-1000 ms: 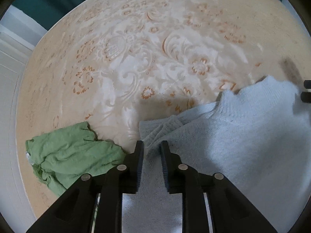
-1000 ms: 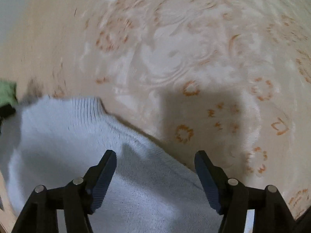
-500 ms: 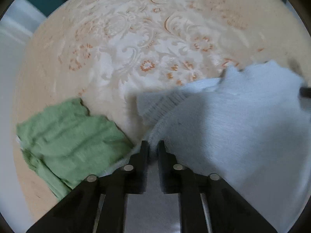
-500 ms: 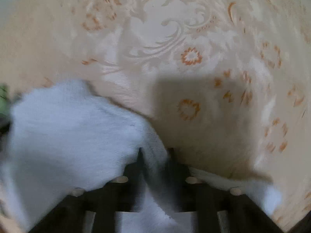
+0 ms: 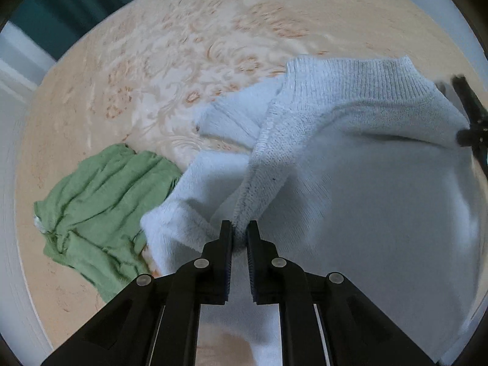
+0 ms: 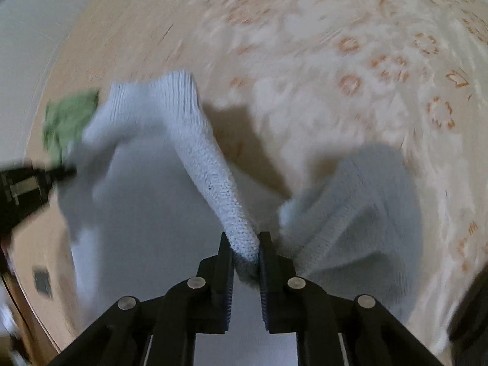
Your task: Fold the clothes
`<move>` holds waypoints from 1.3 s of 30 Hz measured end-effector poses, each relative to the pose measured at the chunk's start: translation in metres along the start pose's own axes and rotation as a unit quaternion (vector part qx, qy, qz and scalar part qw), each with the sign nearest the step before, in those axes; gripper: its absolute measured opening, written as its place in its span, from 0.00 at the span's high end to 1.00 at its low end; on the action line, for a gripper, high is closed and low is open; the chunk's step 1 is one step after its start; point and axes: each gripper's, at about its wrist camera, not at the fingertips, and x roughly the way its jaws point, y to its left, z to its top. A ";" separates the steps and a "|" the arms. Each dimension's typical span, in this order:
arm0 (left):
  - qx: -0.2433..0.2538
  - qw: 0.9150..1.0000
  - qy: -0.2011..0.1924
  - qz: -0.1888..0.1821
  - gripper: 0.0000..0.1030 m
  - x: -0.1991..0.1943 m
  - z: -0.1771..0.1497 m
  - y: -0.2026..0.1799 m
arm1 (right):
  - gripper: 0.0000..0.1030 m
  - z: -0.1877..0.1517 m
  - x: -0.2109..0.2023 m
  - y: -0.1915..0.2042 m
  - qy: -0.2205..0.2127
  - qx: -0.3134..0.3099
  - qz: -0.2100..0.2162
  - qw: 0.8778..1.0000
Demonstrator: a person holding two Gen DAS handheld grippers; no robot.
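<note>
The left gripper (image 5: 238, 234) is clamped on a shoulder seam of the pale blue sweater (image 5: 350, 164), its two black fingers nearly together with a ridge of knit pinched between them. The right gripper (image 6: 245, 245) is likewise closed on the opposite shoulder; its jaws have just been closing, and a thick roll of the sweater's knit sits between its pads. The sweater hangs stretched between the two grippers, lifted off the cream, orange-flowered tablecloth (image 5: 170, 70), with its ribbed collar (image 5: 360, 73) at the far side and the body falling toward the near edge of the table. One sleeve (image 5: 225, 122) trails on the cloth beyond the left gripper, and the other sleeve (image 6: 360, 213) lies bunched on the cloth just right of the right gripper. A crumpled green garment (image 5: 97, 207) lies on the tablecloth near the table's left edge, its right side touching or slipping under the sweater's hanging cloth. In the right wrist view the same green garment (image 6: 68, 122) shows behind the collar, blurred. Each gripper appears at the edge of the other's view.
</note>
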 end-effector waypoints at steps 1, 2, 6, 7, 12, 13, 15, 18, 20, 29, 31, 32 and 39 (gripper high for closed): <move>0.001 1.000 -0.006 -0.008 0.91 -0.006 -0.009 0.000 | 0.90 -0.011 -0.004 0.002 0.001 0.000 0.006 1.000; -0.002 1.000 -0.007 -0.019 0.91 -0.017 -0.021 -0.002 | 0.90 -0.022 -0.008 0.002 0.000 0.004 0.013 1.000; -0.033 0.997 0.030 -0.065 0.91 -0.048 -0.079 -0.003 | 0.91 -0.074 -0.042 0.001 -0.008 0.027 0.043 0.999; -0.042 0.996 0.040 -0.073 0.91 -0.052 -0.092 -0.003 | 0.91 -0.089 -0.050 0.002 -0.003 0.036 0.051 0.998; -0.094 0.983 0.119 -0.099 0.91 -0.057 -0.167 -0.016 | 0.91 -0.171 -0.061 0.004 0.052 0.088 0.059 0.993; -0.104 0.980 0.137 -0.104 0.91 -0.056 -0.182 -0.020 | 0.91 -0.190 -0.056 0.003 0.071 0.107 0.061 0.990; -0.120 0.971 0.169 -0.115 0.91 -0.054 -0.212 -0.033 | 0.91 -0.227 -0.048 0.001 0.101 0.143 0.065 0.982; -0.131 0.964 0.198 -0.120 0.91 -0.054 -0.244 -0.051 | 0.91 -0.272 -0.033 0.000 0.124 0.188 0.067 0.972; -0.148 0.958 0.211 -0.125 0.91 -0.058 -0.263 -0.059 | 0.91 -0.296 -0.032 -0.001 0.134 0.212 0.064 0.966; -0.217 0.934 0.248 -0.135 0.91 -0.053 -0.322 -0.067 | 0.91 -0.351 -0.066 0.009 0.146 0.230 0.057 0.960; -0.204 0.930 0.283 -0.117 0.89 -0.030 -0.333 -0.077 | 0.90 -0.359 -0.051 0.005 0.166 0.231 0.046 0.958; -0.192 0.926 0.310 -0.101 0.89 -0.013 -0.339 -0.085 | 0.90 -0.363 -0.043 0.003 0.177 0.231 0.038 0.956; -0.209 0.925 0.266 -0.171 0.58 -0.048 -0.273 -0.049 | 0.49 -0.340 -0.051 0.015 0.205 0.196 0.025 0.959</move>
